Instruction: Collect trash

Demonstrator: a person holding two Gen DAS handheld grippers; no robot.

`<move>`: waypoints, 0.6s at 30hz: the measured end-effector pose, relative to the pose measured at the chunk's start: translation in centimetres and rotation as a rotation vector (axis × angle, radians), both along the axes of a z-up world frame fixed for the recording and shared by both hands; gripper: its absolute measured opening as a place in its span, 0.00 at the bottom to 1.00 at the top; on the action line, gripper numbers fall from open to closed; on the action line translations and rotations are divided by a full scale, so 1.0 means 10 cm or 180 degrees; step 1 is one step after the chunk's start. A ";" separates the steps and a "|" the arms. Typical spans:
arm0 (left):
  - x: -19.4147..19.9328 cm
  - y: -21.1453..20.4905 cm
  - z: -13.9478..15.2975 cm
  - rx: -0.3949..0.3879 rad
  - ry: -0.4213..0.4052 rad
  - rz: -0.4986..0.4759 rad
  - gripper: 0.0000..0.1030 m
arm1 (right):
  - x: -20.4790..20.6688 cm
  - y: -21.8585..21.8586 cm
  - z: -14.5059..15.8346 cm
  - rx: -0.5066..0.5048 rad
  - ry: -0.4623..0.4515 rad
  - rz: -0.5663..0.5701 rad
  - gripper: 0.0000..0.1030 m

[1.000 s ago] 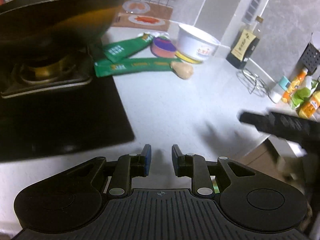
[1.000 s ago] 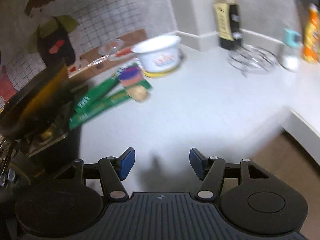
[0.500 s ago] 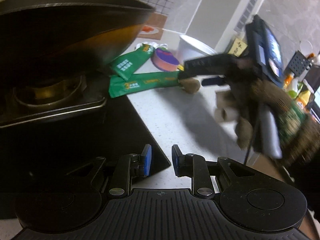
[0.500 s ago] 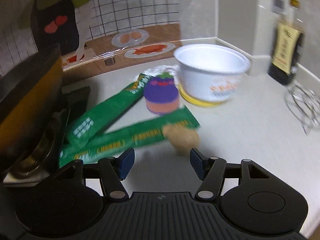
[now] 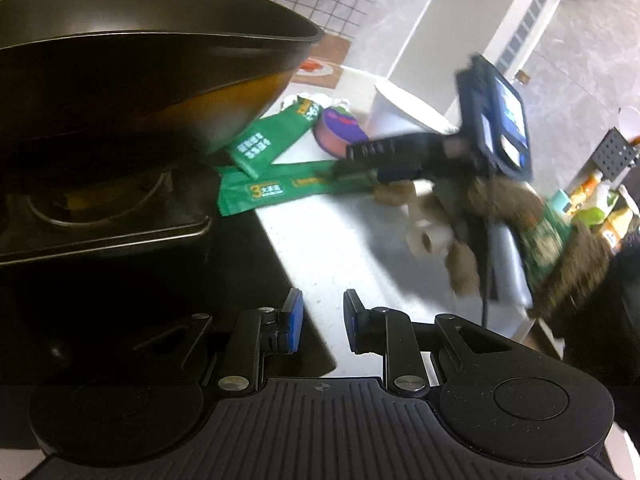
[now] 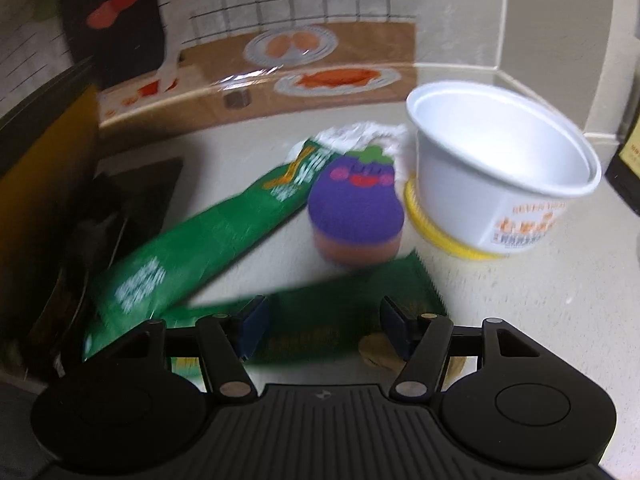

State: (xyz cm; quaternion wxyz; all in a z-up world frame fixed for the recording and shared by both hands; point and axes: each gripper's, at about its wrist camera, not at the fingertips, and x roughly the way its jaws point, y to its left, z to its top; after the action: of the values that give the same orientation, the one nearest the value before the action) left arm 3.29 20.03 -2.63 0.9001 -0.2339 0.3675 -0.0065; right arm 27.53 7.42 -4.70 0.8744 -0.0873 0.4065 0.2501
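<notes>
Right gripper [image 6: 322, 322] spread wide over the lower green wrapper [image 6: 340, 304], pads apart from it. Upper green wrapper [image 6: 208, 240], purple sponge [image 6: 354, 208], white cup [image 6: 500, 176] beyond. Left gripper [image 5: 322, 320] narrowly parted, empty, above countertop [image 5: 344, 248].

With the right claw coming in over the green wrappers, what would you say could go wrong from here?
1. The right claw is open above the lower green wrapper; flat film may slip from the pads.
2. The eggplant sponge and white paper bowl stand just behind, so an overshoot could knock them.
3. The beige lump sits by the right finger and could be pinched along with the wrapper.
</notes>
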 end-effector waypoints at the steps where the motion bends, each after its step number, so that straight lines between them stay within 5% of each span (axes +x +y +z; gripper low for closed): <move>1: 0.03 -0.03 0.01 0.0008 -0.0007 -0.0024 0.24 | -0.07 -0.04 0.00 -0.0015 -0.0040 0.0073 0.60; 7: 0.22 -0.23 0.07 0.0051 -0.0053 -0.0210 0.24 | -0.44 -0.27 0.04 -0.0213 -0.0206 0.0399 0.59; 18: 0.29 -0.32 -0.01 -0.0021 -0.0027 -0.0179 0.24 | -0.55 -0.60 0.22 0.0033 -0.0276 0.0167 0.59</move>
State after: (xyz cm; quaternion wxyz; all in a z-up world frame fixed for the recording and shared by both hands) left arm 6.22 16.81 -2.72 0.9003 -0.2264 0.3702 -0.0339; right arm 22.01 1.39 -2.52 0.8848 -0.1041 0.3644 0.2709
